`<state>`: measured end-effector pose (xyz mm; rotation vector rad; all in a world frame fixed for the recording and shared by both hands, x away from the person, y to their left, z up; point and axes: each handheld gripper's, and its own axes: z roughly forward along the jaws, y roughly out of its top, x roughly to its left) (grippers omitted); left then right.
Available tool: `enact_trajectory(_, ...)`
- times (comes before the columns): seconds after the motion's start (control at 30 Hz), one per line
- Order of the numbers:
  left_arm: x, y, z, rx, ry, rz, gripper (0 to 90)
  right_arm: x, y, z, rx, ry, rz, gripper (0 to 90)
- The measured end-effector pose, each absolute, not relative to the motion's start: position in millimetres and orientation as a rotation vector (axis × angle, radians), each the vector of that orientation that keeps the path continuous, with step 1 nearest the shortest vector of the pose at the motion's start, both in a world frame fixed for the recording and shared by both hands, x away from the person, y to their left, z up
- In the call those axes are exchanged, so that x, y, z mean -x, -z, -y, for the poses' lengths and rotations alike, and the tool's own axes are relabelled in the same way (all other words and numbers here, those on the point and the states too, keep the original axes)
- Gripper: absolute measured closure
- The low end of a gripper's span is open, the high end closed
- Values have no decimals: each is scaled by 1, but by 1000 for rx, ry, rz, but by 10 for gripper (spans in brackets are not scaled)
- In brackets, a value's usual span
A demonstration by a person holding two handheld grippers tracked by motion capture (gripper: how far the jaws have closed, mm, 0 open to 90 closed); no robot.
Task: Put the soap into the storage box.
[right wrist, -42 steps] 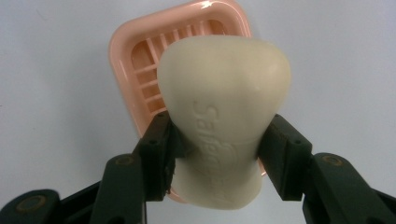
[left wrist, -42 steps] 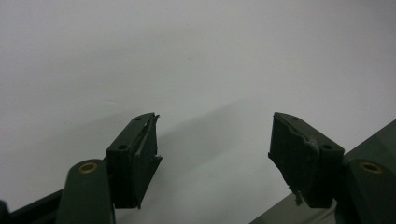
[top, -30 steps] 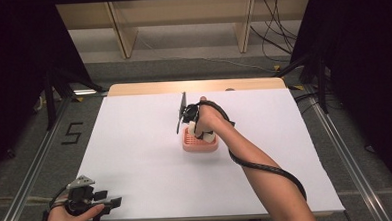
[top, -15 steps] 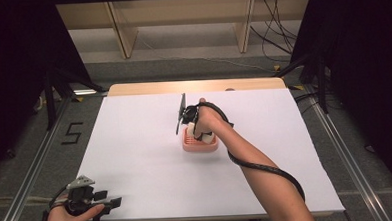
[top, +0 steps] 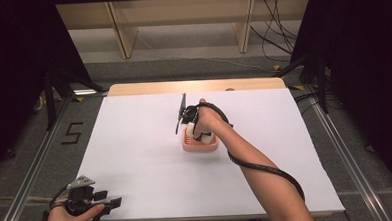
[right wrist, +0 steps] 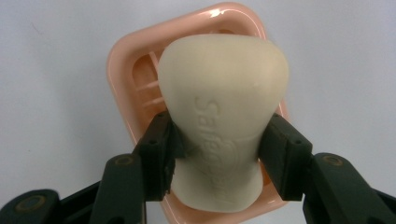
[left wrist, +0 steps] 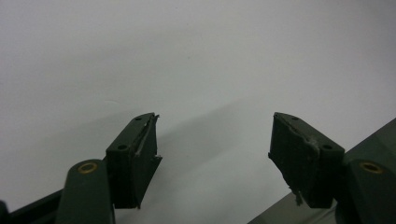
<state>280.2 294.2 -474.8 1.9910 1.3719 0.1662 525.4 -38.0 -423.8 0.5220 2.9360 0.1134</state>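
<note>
The soap (right wrist: 219, 116) sits just over the pink soap dish (right wrist: 122, 74), in the middle of the white tabletop (top: 135, 143). It could slip out, because soap is smooth and the grip is low. The right tool (right wrist: 217, 149) squeezes the soap's narrow middle. The left tool (left wrist: 212, 154) waits wide open at the near left, holding nothing.

cream soap (right wrist: 224, 121), pink soap dish (right wrist: 122, 70), white table (top: 135, 143)
</note>
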Motion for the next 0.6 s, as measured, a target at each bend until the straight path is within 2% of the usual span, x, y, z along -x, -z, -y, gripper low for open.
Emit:
enact_trajectory(0.2,-280,475,-294,-1995,-160,-1370,317,-526,428,39,-593,-140,-2944,469)
enact_trajectory(0.37,-280,474,-294,-2002,-156,-1354,317,-525,417,41,-675,-211,-2917,383)
enact_trajectory(0.6,-280,475,-294,-2000,-157,-1356,317,-514,412,53,-772,-291,-2894,350)
